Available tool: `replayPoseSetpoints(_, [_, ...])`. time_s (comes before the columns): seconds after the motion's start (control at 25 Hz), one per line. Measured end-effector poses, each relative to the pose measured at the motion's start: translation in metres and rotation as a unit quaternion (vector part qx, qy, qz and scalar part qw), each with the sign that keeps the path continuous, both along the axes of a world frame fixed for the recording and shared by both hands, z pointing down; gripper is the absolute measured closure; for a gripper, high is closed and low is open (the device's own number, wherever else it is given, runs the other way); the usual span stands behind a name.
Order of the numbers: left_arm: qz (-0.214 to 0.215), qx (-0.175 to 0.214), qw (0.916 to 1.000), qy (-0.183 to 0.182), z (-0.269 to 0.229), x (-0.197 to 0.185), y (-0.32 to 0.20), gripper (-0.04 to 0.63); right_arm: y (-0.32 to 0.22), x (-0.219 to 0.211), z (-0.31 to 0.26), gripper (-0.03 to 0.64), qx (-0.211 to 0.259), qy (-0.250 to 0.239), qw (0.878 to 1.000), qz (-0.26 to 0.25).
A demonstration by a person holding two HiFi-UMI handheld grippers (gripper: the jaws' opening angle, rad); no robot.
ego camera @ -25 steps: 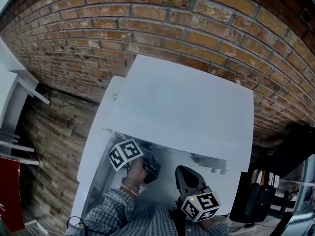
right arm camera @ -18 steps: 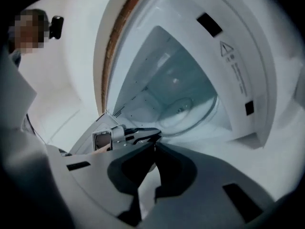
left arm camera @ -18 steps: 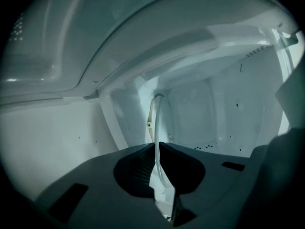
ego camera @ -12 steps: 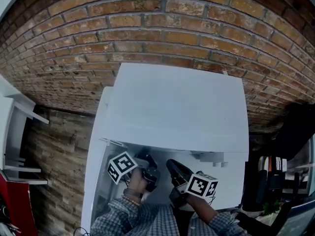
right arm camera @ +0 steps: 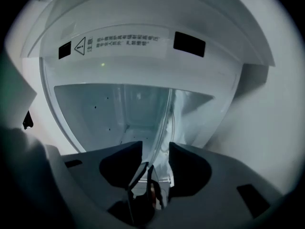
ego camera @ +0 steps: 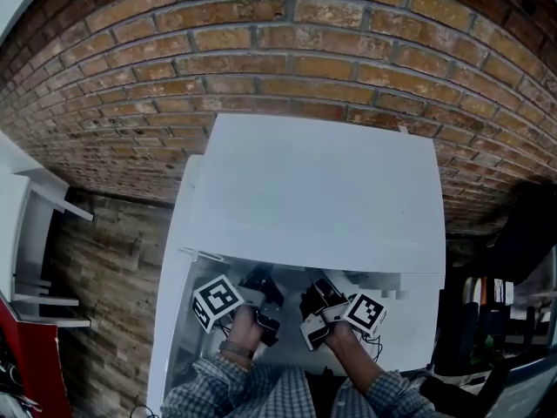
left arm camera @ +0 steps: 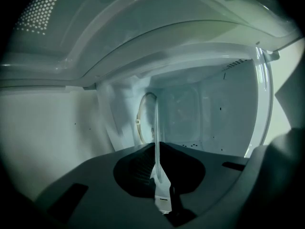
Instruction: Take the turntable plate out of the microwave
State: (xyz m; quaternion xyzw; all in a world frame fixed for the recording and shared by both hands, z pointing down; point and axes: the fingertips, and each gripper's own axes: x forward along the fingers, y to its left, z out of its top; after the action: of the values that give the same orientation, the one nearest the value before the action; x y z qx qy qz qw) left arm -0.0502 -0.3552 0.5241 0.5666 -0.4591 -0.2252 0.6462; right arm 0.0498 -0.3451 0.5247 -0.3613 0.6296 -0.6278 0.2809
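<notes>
Currently partway. The clear round glass turntable plate point(left arm camera: 147, 118) is not out yet: we see it standing on edge inside the cavity of the white box microwave point(ego camera: 313, 190), close to the mouth.

The left gripper point(left arm camera: 157, 146) has it, nearly closed and pinched on the rim. The right gripper point(right arm camera: 156, 147) is at the microwave's mouth too, just beside the left one. Its fingers point(right arm camera: 190, 168) stand wide apart and have just been opening; the plate's rim runs between them, with no pad on the glass.

Left to do, as we judge it: take a second hold with the right, draw the plate clear of the microwave's opening, set it down.

Against one second ago: the right gripper sat further out from the microwave's front, apart from the left. It has since rolled over, marker cube point(ego camera: 365, 312) turned, and come in to the opening. The left gripper has barely shifted.
</notes>
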Motion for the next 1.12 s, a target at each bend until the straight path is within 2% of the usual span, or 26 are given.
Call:
replayPoseSetpoints(0.16, [0.003,0.002,1.0000,0.003,-0.001,0.001,0.000,0.560,-0.018,0.003,-0.001,0.458,-0.003,-0.008,1.000,0.025])
replayPoseSetpoints(0.2, [0.004,0.004,1.0000,0.006,-0.001,0.002,0.000,0.560,-0.022,0.004,0.000,0.472,-0.005,-0.009,0.999,0.032])
replayPoseSetpoints(0.28, [0.008,0.007,0.9999,0.011,-0.002,0.004,0.000,0.558,-0.024,0.007,0.002,0.549,-0.014,-0.020,0.998,0.049])
replayPoseSetpoints(0.32, [0.009,0.008,0.9999,0.010,-0.002,0.004,-0.001,0.558,-0.024,0.007,0.004,0.555,-0.019,-0.029,0.998,0.054])
replayPoseSetpoints(0.6, [0.016,0.008,0.9998,-0.011,0.007,0.003,-0.004,0.558,-0.024,0.005,0.007,0.568,-0.021,-0.056,0.997,0.038])
replayPoseSetpoints(0.72, [0.016,0.020,0.9996,-0.011,0.006,0.004,-0.012,0.558,-0.023,0.004,0.005,0.568,-0.018,-0.064,0.997,0.035])
replayPoseSetpoints(1.0, [0.003,0.035,0.9993,0.007,0.013,0.005,-0.029,0.558,-0.023,0.002,0.004,0.567,-0.010,-0.061,0.998,0.023])
replayPoseSetpoints(1.12, [-0.010,0.059,0.9968,0.053,0.004,0.008,-0.037,0.558,-0.022,0.002,-0.001,0.566,-0.003,-0.065,0.998,0.022])
